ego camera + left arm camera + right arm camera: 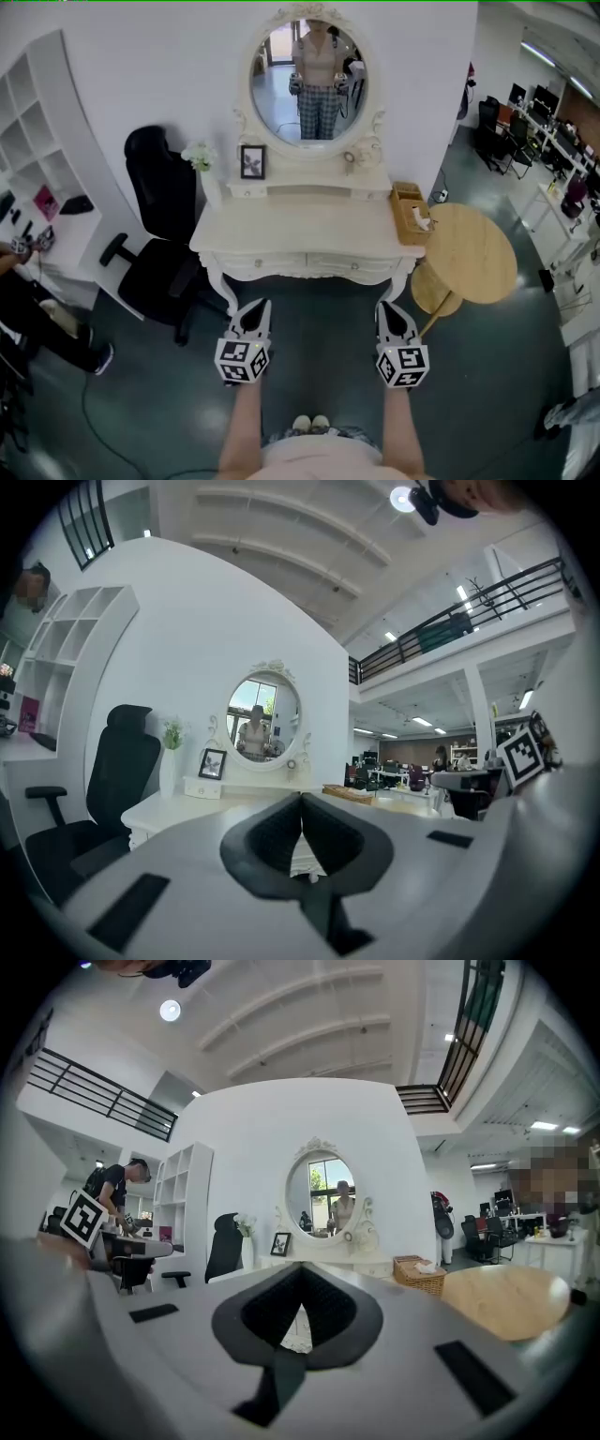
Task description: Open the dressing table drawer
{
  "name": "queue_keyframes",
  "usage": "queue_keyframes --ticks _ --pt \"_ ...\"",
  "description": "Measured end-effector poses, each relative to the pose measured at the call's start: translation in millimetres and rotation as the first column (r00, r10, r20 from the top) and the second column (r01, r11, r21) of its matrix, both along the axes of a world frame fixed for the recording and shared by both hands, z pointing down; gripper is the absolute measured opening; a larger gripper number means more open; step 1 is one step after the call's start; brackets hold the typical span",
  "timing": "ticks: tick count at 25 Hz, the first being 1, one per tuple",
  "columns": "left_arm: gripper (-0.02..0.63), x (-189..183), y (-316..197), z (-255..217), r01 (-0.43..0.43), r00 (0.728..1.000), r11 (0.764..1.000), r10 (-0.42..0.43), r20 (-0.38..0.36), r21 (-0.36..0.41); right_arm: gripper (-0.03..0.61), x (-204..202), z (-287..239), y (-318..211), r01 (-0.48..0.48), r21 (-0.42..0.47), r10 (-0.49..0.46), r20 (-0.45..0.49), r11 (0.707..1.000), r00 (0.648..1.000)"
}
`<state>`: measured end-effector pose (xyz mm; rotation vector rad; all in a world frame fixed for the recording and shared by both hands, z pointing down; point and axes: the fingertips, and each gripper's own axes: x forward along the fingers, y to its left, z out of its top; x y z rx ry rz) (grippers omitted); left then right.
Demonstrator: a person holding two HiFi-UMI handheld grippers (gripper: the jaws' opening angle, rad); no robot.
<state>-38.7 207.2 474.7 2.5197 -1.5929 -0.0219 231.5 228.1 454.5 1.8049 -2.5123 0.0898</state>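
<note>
— What is seen, largest first?
— One dressing table (309, 234). One chair (159, 234) is set at its left edge and one round table (478, 253) at its right.
— The drawers (258, 265)?
— Two are counted along the front edge, both shut.
— Grippers?
— The left gripper (255, 311) and the right gripper (392, 314) are held before that edge, clear of it. The jaws of each are pressed together on nothing.

Two hand-held grippers were counted at the bottom centre of the frame: the left hand-held gripper (255, 314) and the right hand-held gripper (390, 317). One dressing table (309, 230) was seen at the centre, with one oval mirror (309, 82) and two drawers, the left drawer (262, 265) and the right drawer (358, 266). One picture frame (252, 161), one vase of flowers (201, 159) and one wicker basket (410, 211) were counted there. One black chair (159, 216) was counted at the left, one round wooden table (473, 253) at the right.
</note>
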Motion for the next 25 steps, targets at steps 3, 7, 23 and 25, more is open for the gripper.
queue_keyframes --ticks 3,7,23,25 --pt "0.028 1.5 0.1 1.7 -0.004 1.0 1.0 0.004 -0.001 -0.005 0.014 -0.3 -1.4 0.7 0.001 0.002 -0.001 0.004 1.0 1.0" --pt "0.028 1.5 0.9 3.7 -0.003 1.0 1.0 0.003 -0.006 -0.009 0.014 1.5 -1.0 2.0 -0.007 0.004 0.007 0.019 1.0 1.0" --pt "0.127 5.4 4.2 11.2 -0.073 0.996 0.997 0.071 -0.051 -0.039 0.015 2.1 5.1 5.7 -0.015 -0.01 0.016 0.064 1.0 0.998" --pt "0.206 3.2 2.4 9.4 -0.069 0.996 0.997 0.066 -0.064 -0.037 0.015 2.7 5.1 5.0 -0.017 -0.011 0.018 0.066 1.0 0.998"
